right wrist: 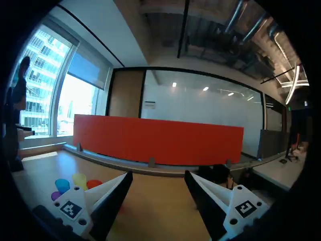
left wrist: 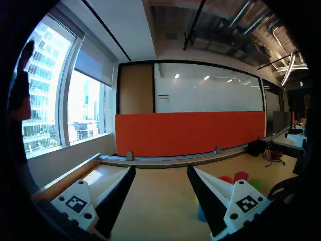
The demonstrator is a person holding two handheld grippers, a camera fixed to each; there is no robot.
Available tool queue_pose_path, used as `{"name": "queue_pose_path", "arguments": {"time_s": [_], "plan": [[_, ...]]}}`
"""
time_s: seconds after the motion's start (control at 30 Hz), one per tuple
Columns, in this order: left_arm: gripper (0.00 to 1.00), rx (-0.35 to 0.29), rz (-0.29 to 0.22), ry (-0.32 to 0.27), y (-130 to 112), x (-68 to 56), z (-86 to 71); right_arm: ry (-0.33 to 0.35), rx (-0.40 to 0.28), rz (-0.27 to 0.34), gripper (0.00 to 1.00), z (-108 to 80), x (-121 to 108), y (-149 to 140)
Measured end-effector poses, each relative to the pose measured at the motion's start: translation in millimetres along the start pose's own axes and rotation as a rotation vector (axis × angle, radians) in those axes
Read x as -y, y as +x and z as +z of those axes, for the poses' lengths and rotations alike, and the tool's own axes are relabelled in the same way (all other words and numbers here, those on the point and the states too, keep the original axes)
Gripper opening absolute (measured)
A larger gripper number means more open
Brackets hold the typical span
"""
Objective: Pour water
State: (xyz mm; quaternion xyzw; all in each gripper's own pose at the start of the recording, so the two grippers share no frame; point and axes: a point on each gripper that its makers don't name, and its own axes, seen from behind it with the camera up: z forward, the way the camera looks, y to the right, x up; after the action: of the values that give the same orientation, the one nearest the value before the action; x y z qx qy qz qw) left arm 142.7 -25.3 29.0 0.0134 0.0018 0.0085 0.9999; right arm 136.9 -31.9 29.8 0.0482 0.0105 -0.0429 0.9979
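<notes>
**A:** While the left tool (left wrist: 160,166) hung over the bench (left wrist: 160,205), what did it hold?

**B:** Nothing. Its fingers were spread wide, and the right tool (right wrist: 158,172) was the same.

**A:** Where were the cups?

**B:** The coloured cups (right wrist: 80,180) were clustered on the bench. In the right gripper view they were low on the left, beside that tool's finger.

**A:** Which way did they point?

**B:** They seemed to stand on end, long axes vertical. Mouths up or down, I couldn't tell.

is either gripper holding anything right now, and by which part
Nothing is held: the left gripper and the right gripper are both open and empty.
</notes>
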Motion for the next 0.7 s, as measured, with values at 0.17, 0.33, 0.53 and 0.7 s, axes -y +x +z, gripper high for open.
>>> {"name": "queue_pose_path", "arguments": {"time_s": [0.17,0.33,0.53,0.7], "plan": [[0.95,-0.002,0.003,-0.002,20,3.2,5.3,0.01,0.002,-0.001,1.0,4.9,3,15],[0.95,0.002,0.002,0.0,36,4.8,9.9,0.01,0.0,-0.008,1.0,11.1,4,29],[0.95,-0.002,-0.017,-0.002,55,5.4,15.0,0.009,-0.006,-0.009,1.0,16.9,4,46],[0.95,-0.005,-0.015,-0.007,67,5.3,17.0,0.01,-0.008,-0.004,1.0,18.5,4,57]]}}
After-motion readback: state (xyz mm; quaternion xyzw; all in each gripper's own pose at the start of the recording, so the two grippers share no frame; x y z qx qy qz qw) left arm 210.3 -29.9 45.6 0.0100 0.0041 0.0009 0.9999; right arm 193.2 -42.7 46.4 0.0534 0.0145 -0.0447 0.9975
